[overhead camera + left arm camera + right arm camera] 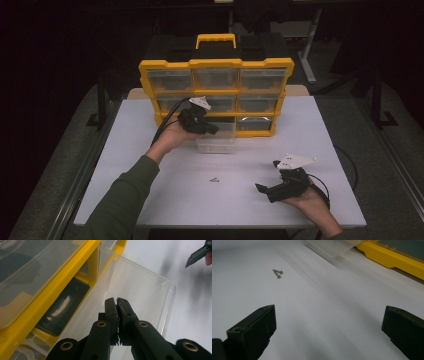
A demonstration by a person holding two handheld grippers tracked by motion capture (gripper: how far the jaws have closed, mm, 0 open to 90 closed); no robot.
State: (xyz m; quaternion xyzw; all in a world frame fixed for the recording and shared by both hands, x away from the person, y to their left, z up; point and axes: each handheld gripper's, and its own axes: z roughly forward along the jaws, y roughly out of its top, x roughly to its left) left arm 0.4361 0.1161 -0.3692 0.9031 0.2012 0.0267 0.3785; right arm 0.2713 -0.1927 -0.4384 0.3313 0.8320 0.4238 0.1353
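Clear plastic drawer (216,142) pulled out from bottom row of yellow organiser cabinet (216,95), left tongs (117,302) clamped on its side wall. Two small screws (278,273) lie on white table (150,130), apparently not yet collected. Right tongs (329,327) spread wide, empty, aimed toward screws.

A yellow-framed organizer (216,95) with clear drawers stands upright at the far side of the white table (150,195). One clear plastic drawer (216,142) from its bottom row is pulled out onto the table and looks empty. The left gripper (212,129) sits at this drawer, its jaws pressed together on the drawer's near clear wall (140,295). Two small silver screws (278,273) lie side by side on the bare table, ahead and to the left of the right gripper (265,190), whose jaws are spread wide apart, well short of them.
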